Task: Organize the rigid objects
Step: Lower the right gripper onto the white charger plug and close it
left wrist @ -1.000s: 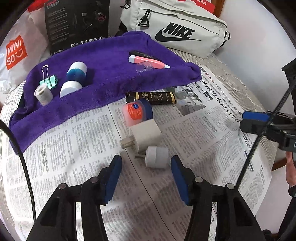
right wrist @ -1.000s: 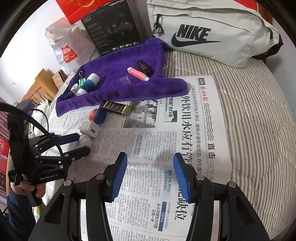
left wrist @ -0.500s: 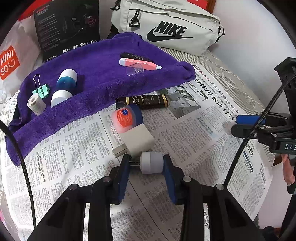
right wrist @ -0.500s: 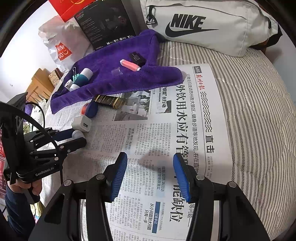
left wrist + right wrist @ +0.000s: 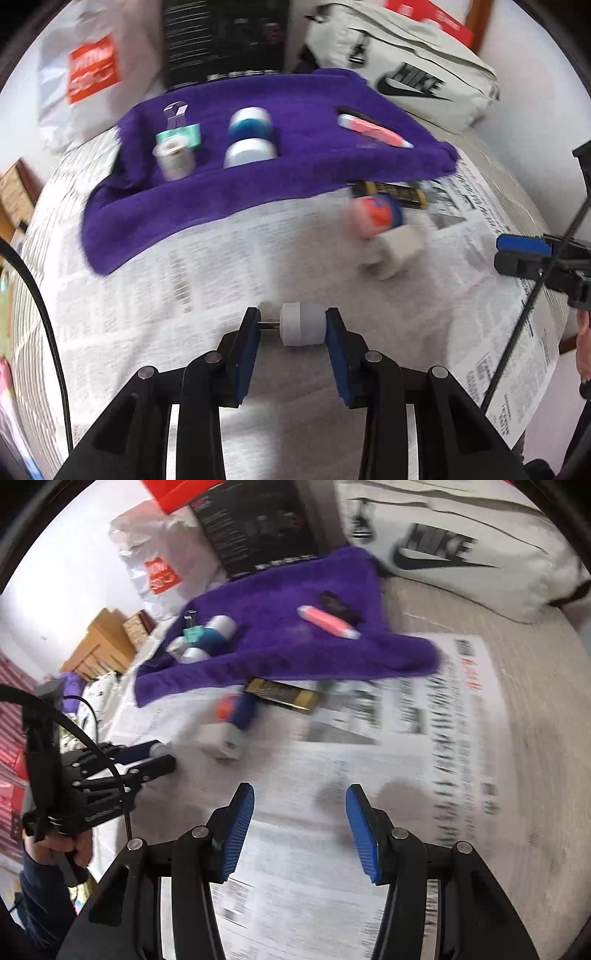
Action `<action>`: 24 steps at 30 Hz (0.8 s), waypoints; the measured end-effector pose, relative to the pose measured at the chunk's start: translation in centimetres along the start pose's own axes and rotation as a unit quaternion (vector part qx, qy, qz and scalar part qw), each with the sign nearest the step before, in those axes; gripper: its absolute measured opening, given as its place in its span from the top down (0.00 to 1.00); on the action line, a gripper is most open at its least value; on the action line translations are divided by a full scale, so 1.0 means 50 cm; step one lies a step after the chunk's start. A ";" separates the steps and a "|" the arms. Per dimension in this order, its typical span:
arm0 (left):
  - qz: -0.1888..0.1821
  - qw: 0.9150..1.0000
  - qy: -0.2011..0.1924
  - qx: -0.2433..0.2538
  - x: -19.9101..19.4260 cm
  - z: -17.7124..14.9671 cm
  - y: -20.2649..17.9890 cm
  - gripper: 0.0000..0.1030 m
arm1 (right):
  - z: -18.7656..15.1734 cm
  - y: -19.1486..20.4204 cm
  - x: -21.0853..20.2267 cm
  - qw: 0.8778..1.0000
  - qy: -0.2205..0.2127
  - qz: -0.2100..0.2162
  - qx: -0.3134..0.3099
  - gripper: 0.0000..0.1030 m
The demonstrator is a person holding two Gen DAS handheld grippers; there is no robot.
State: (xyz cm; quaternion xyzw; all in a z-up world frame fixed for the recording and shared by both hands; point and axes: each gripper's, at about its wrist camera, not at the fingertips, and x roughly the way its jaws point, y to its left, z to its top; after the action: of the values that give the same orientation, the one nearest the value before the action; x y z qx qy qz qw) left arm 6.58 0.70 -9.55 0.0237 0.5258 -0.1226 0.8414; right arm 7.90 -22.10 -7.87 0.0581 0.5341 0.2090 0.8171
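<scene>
Two blue pads clamp smooth grey cylinder.

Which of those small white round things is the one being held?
The small white cylinder with a metal pin, clamped in the left gripper. The white-capped pair lies apart on the purple towel.

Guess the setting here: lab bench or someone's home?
Likely a home, probably a bedroom: the striped surface under the newspaper looks like a mattress, with a Nike bag, a Miniso shopping bag and wooden furniture around it.
</scene>
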 end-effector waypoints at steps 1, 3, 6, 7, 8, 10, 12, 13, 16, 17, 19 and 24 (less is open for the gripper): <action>0.001 1.000 -0.002 -0.006 -0.002 -0.003 0.012 0.67 | 0.004 0.016 0.008 1.000 0.002 0.000 -0.009 0.50; 0.006 1.000 -0.003 -0.014 -0.006 -0.010 0.031 0.67 | 0.014 0.052 0.027 1.000 0.005 -0.002 -0.024 0.50; 0.010 1.000 -0.005 -0.028 -0.017 -0.017 0.066 0.67 | 0.027 0.085 0.053 1.000 0.007 0.000 -0.031 0.48; 0.011 0.999 -0.006 -0.033 -0.021 -0.018 0.076 0.67 | 0.031 0.093 0.061 1.000 0.008 -0.002 -0.029 0.44; 0.011 0.999 -0.007 -0.036 -0.024 -0.018 0.085 0.67 | 0.035 0.100 0.068 1.000 0.007 -0.004 -0.029 0.43; 0.008 0.999 -0.010 -0.042 -0.028 -0.019 0.097 0.67 | 0.042 0.112 0.082 0.999 0.005 -0.017 -0.030 0.41; 0.006 0.999 -0.011 -0.047 -0.029 -0.021 0.107 0.67 | 0.046 0.121 0.094 0.999 0.005 -0.026 -0.029 0.41; 0.004 0.999 -0.012 -0.048 -0.029 -0.022 0.110 0.67 | 0.047 0.123 0.101 0.999 0.008 -0.027 -0.026 0.41; -0.004 0.998 -0.014 -0.056 -0.028 -0.026 0.118 0.67 | 0.051 0.131 0.120 0.999 0.013 -0.033 -0.015 0.41; -0.008 0.998 -0.015 -0.060 -0.027 -0.027 0.121 0.67 | 0.053 0.134 0.127 0.999 0.014 -0.038 -0.013 0.41; -0.012 0.998 -0.016 -0.062 -0.027 -0.028 0.124 0.67 | 0.056 0.140 0.140 0.999 0.018 -0.045 -0.010 0.41; -0.019 0.998 -0.015 -0.063 -0.027 -0.028 0.130 0.67 | 0.058 0.156 0.155 0.998 0.002 -0.059 -0.019 0.41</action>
State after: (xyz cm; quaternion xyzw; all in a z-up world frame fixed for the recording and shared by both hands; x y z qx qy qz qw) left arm 6.29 7.47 -9.57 -0.0415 0.5199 -0.1057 0.8466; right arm 10.95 -11.53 -10.73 0.0105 0.5340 0.1702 0.8281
